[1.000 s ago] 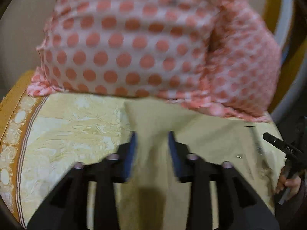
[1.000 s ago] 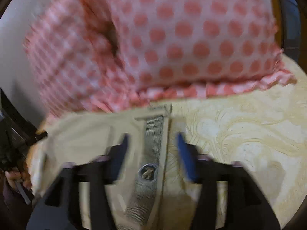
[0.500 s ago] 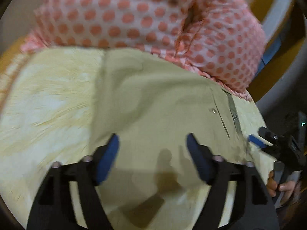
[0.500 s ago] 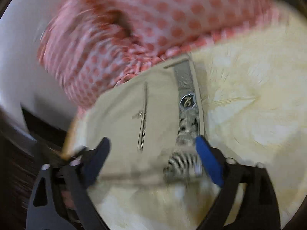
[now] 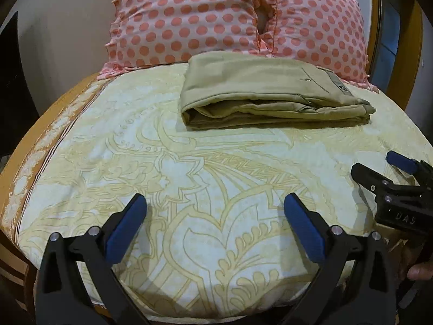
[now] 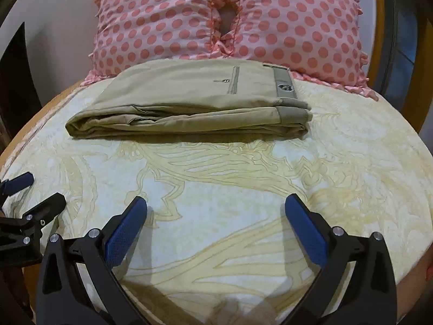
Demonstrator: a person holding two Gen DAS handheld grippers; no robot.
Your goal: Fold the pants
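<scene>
The khaki pants (image 5: 265, 92) lie folded in a flat stack on the bed, just in front of the pillows; they also show in the right wrist view (image 6: 194, 103) with the grey waistband and round badge at the right end. My left gripper (image 5: 215, 214) is open and empty, well back from the pants above the sheet. My right gripper (image 6: 216, 214) is open and empty too, equally far back. The right gripper shows at the right edge of the left wrist view (image 5: 392, 178). The left gripper shows at the left edge of the right wrist view (image 6: 29, 200).
Two pink polka-dot pillows (image 5: 189, 16) (image 6: 292, 19) stand against the wall behind the pants. The bed has a pale yellow patterned sheet (image 5: 189, 176) with an orange border at the left edge (image 5: 35, 146). A wooden frame (image 6: 379, 27) rises at the right.
Both grippers have opened, let go of the pants and pulled back toward the front of the bed. The folded pants stay by the pillows.
</scene>
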